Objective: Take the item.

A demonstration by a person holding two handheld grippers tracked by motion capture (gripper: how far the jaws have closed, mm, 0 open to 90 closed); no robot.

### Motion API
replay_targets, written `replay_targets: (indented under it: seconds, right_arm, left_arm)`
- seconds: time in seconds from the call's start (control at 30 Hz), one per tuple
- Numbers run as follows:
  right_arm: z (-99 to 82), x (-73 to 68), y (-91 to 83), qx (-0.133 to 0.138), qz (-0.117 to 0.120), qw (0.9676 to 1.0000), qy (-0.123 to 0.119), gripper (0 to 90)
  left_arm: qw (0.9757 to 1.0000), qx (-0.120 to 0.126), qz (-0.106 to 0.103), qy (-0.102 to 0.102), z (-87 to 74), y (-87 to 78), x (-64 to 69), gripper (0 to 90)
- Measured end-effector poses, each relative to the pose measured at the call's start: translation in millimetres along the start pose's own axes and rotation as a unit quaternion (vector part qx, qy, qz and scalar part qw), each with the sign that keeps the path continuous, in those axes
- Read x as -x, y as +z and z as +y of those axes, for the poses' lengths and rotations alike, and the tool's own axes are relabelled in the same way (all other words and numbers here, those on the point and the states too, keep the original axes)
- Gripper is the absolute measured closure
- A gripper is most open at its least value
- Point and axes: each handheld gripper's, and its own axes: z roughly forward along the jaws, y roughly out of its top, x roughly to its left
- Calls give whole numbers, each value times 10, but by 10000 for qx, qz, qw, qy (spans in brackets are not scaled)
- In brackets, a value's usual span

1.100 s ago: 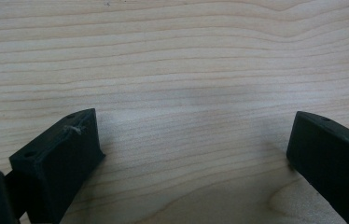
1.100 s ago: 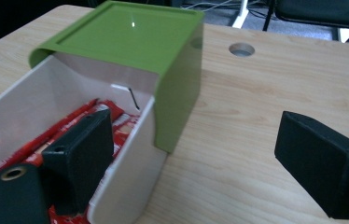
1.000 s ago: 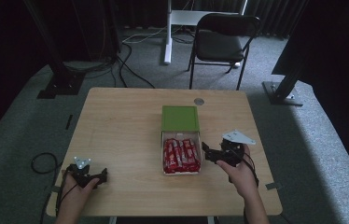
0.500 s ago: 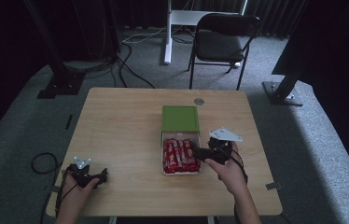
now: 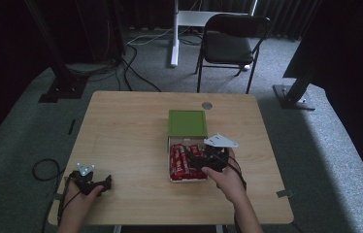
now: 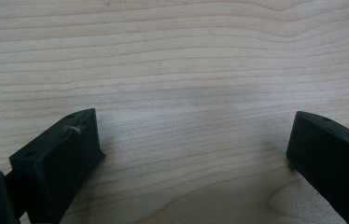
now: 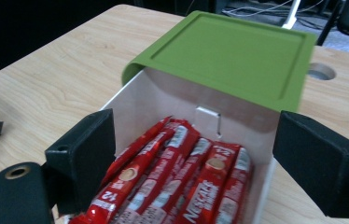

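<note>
The right gripper (image 7: 196, 158), jaws spread, hovers over the red coffee sachets (image 7: 182, 177) in the open box (image 7: 163, 98), none grasped yet; the left gripper (image 6: 196, 154) rests spread on the desk (image 6: 172, 56).

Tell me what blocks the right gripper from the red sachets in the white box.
Nothing visible does. The right gripper hangs open just above the red coffee sachets; the white box is open on top, its green lid folded back behind them.
</note>
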Motion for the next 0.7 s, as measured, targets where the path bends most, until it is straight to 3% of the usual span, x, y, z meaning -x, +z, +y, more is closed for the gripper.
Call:
replay_targets:
  seconds: [0.47,0.7]
  right_arm:
    - [-56,-161,175,-187,112,9997,-60,138]
    - [-130,-248,293,-313,80,9992,-236,210]
  left_arm:
    - [10000,9,-1,-10,-1,1,1,35]
    - [10000,8,0,-10,-1,1,2,35]
